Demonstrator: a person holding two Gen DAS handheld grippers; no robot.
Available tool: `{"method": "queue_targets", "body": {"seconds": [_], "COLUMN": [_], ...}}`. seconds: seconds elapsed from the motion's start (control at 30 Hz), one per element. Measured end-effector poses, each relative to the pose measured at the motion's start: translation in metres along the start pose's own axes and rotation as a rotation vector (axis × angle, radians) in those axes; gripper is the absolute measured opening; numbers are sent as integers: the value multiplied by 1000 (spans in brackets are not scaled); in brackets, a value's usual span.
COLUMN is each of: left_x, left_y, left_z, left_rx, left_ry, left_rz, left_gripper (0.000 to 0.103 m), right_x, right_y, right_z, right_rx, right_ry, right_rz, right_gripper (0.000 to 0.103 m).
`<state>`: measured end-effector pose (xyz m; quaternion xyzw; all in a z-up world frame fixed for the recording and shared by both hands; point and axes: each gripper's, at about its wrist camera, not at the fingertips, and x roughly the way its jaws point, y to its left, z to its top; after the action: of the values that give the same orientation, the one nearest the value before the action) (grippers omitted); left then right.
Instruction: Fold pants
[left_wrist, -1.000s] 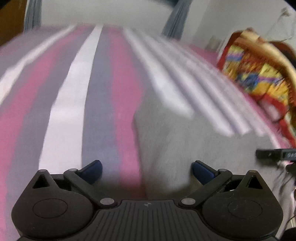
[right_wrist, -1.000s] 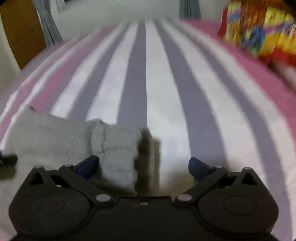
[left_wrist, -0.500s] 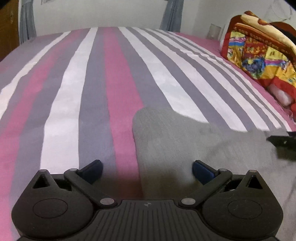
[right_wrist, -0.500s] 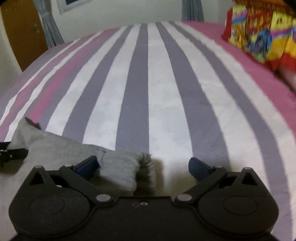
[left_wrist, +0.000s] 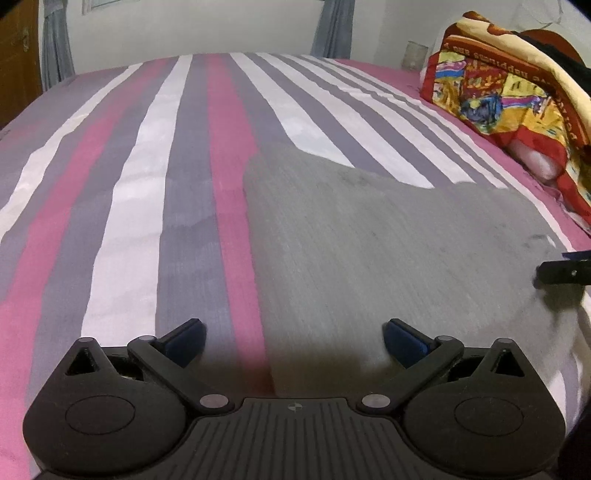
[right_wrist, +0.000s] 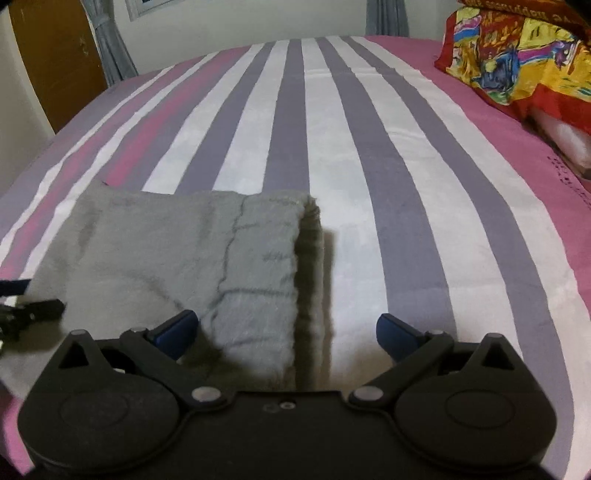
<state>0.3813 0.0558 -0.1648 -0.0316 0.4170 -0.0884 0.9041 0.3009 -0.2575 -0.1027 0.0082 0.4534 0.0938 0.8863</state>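
Observation:
Grey fleece pants (left_wrist: 388, 251) lie folded flat on the striped bed. In the right wrist view the pants (right_wrist: 177, 254) show a stacked folded edge on their right side. My left gripper (left_wrist: 293, 334) is open and empty, low over the pants' left edge. My right gripper (right_wrist: 286, 330) is open and empty, straddling the pants' folded right edge. The right gripper's finger (left_wrist: 565, 273) shows at the right border of the left wrist view, and the left gripper's finger (right_wrist: 33, 310) shows at the left border of the right wrist view.
The bed sheet (left_wrist: 147, 177) has pink, grey and white stripes and stretches far ahead. A red and yellow patterned blanket (left_wrist: 517, 92) is piled at the right side, also in the right wrist view (right_wrist: 517, 59). A brown door (right_wrist: 55, 55) and curtains stand behind.
Both grippers have pulled back and up, so more of the pants shows in each view. The earlier motion blur is gone. Both stay open.

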Motion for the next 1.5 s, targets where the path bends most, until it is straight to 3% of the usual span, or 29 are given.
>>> {"method": "queue_targets", "body": {"seconds": [0.13,0.2,0.3,0.37,0.43,0.5,0.63,0.7,0.77,0.83,0.93,1.0,1.03,1.2,1.33,1.5], "left_x": [-10,-8,-11,-15,-16,-14,1,11,23,36,55,68,73,99,104,79], "left_y": [0,4,7,11,23,36,63,77,88,94,94,93,91,80,79,82], "left_z": [-12,-16,-19,-23,-28,-33,-37,-37,-38,-36,-31,-28,-26,-22,-23,-6], "left_rx": [-3,-33,-50,-56,-94,-156,-279,-339,-378,-403,-399,-399,-392,-357,-374,-369], "left_ry": [-8,-1,-5,-14,-24,-27,-19,-18,-7,1,17,21,25,77,50,-67], "left_rz": [-8,-22,-38,-77,-161,-254,-440,-522,-580,-643,-737,-800,-822,-851,-888,-949], "left_gripper": [103,103,103,103,103,103,102,93,87,86,86,85,83,33,27,25], "right_x": [-8,7,17,9,-5,-7,27,33,40,50,63,71,77,98,106,95], "right_y": [4,2,-17,-27,-38,-55,-94,-105,-117,-130,-131,-128,-126,-123,-109,-100], "right_z": [-12,-23,-26,-26,-29,-31,-40,-43,-39,-32,-18,-11,-8,0,13,41], "right_rx": [-11,-22,102,150,168,210,373,404,459,524,478,432,411,387,350,292], "right_ry": [1,59,84,35,-59,-88,3,-19,14,48,87,96,115,137,135,101], "right_rz": [25,10,94,147,225,326,481,528,582,644,692,704,716,792,798,861], "right_gripper": [103,103,103,103,103,103,103,103,103,103,102,89,70,68,68,52]}}
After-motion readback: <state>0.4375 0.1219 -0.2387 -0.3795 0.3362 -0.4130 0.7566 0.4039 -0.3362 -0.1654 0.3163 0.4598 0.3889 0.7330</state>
